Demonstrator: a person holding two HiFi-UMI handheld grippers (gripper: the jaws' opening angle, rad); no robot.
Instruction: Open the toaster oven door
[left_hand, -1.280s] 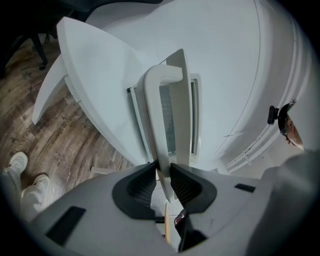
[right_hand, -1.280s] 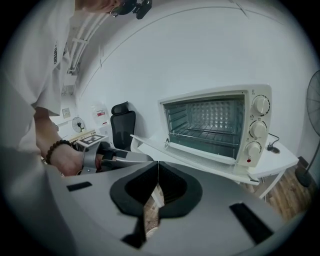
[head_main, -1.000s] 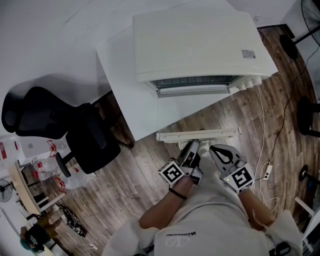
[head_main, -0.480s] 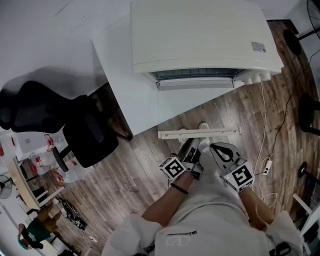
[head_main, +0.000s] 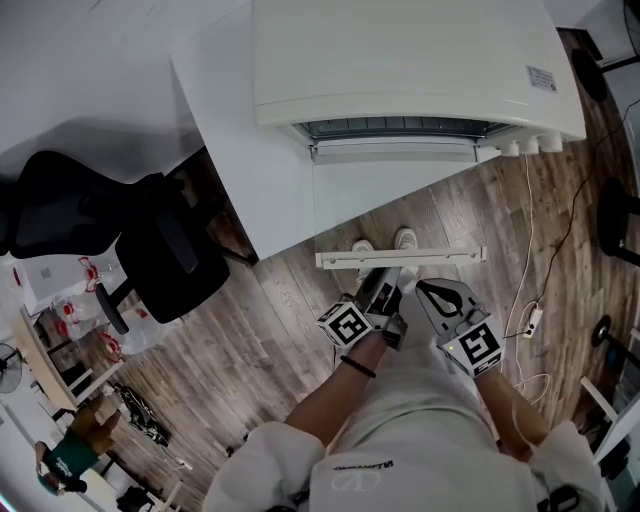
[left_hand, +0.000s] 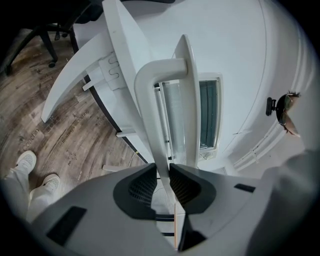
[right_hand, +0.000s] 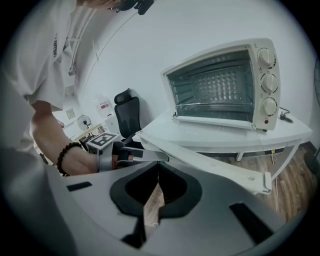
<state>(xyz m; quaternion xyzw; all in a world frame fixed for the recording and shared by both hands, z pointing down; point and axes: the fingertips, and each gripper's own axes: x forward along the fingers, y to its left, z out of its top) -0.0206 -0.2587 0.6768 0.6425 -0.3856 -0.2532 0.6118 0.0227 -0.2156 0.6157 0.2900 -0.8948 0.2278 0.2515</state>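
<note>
Nearest me, my right gripper (head_main: 442, 296) has its jaws together with nothing between them, only wood floor (head_main: 270, 340) showing past them in the right gripper view. Just beside it, my left gripper (left_hand: 162, 172) is clamped on the door handle (left_hand: 161, 95), with the white bar running between both pads. In the head view the handle (head_main: 400, 257) lies crosswise right ahead of both grippers, above the person's two pale shoes (head_main: 362, 246). The door (right_hand: 215, 162) is swung down from its hinge and stands out from the toaster oven (head_main: 400, 60), whose cavity is open to view. The oven sits on a white table (head_main: 230, 130), knobs at its right end. A black office chair (head_main: 100, 230) stands off to the left.
</note>
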